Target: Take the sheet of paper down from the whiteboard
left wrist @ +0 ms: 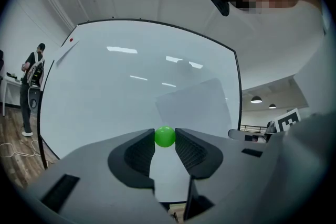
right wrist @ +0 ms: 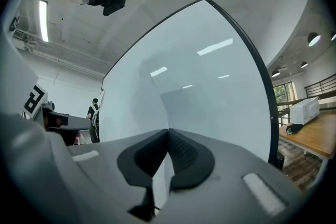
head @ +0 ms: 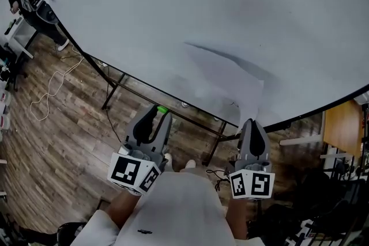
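Between L hand-held gripper [left wrist: 164, 138] ribbed pads [left wrist: 140, 152] — smooth green ball [left wrist: 165, 136].

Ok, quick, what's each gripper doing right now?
Left gripper: closed on a green ball.
Right gripper: closed, apparently pinching the edge of the paper.

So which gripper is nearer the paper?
Right. The right gripper is shut on the paper at its lower corner; the left gripper, holding a green ball, sits off to its left.
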`<state>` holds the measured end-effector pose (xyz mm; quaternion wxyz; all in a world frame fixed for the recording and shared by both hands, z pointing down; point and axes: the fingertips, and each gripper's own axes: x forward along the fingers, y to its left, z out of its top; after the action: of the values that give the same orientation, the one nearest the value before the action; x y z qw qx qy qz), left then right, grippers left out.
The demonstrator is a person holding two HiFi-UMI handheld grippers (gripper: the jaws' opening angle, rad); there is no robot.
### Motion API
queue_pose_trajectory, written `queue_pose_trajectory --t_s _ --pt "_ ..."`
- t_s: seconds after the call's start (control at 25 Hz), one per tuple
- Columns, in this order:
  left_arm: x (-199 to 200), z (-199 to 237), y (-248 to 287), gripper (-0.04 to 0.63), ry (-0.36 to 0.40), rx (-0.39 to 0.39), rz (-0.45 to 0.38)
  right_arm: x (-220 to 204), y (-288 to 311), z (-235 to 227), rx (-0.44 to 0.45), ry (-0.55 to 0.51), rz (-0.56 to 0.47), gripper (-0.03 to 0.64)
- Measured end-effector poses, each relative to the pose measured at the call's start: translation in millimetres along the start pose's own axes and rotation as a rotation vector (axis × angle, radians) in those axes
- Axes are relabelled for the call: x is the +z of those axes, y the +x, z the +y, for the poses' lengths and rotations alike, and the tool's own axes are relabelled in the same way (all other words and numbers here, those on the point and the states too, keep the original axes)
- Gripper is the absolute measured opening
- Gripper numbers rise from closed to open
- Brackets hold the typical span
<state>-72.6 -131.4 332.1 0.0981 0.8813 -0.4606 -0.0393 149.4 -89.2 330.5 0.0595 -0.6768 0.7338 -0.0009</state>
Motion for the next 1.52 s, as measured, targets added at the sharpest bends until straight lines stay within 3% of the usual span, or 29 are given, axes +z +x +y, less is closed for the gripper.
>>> queue_pose_trajectory --t_s 0.52,1.52 --pt "-9 9 -18 0.124 0.016 0.004 0.013 -1 -13 -1 -0.030 0.014 -0.009 0.011" --pt "-22 0 -3 0.124 0.005 -0.012 0.044 -11 -2 -9 -0.016 0.043 0.012 0.011"
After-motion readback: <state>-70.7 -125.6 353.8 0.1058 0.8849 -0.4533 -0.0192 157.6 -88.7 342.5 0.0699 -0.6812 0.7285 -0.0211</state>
